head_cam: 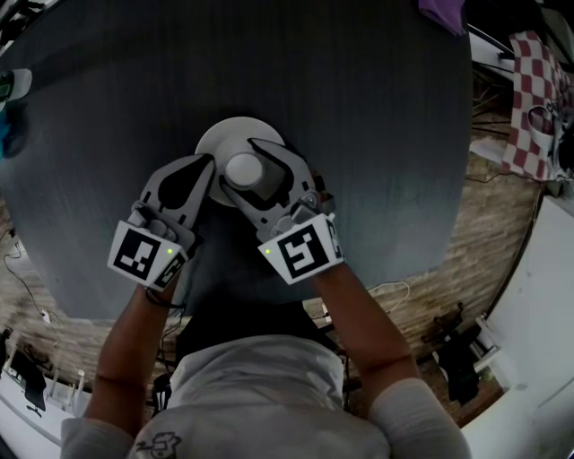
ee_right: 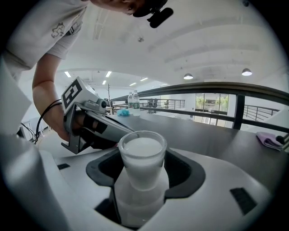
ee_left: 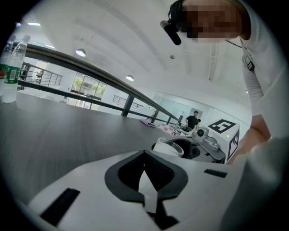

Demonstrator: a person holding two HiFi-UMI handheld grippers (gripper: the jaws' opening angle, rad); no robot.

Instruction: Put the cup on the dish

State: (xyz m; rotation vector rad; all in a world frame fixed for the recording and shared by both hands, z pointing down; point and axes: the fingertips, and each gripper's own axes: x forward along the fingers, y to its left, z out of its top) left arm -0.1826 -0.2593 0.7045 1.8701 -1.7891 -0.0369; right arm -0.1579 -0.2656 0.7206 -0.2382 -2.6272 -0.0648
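A white dish (head_cam: 235,134) lies near the middle of the round dark table (head_cam: 377,134). My right gripper (head_cam: 240,163) is shut on a small white cup (head_cam: 244,169), upright over the dish's near part; whether it touches the dish I cannot tell. In the right gripper view the cup (ee_right: 142,153) stands between the jaws of that gripper (ee_right: 142,178). My left gripper (head_cam: 208,167) is at the dish's left rim, and a thin white edge of the dish (ee_left: 148,185) shows pinched in its jaws (ee_left: 146,180). The cup (ee_left: 168,147) is just beyond them.
Water bottles (ee_left: 10,67) and a teal thing (head_cam: 11,134) stand at the table's far left. A purple cloth (head_cam: 444,13) lies at the far right edge, and a checkered cloth (head_cam: 529,99) hangs off the table. Cables lie on the floor around the table.
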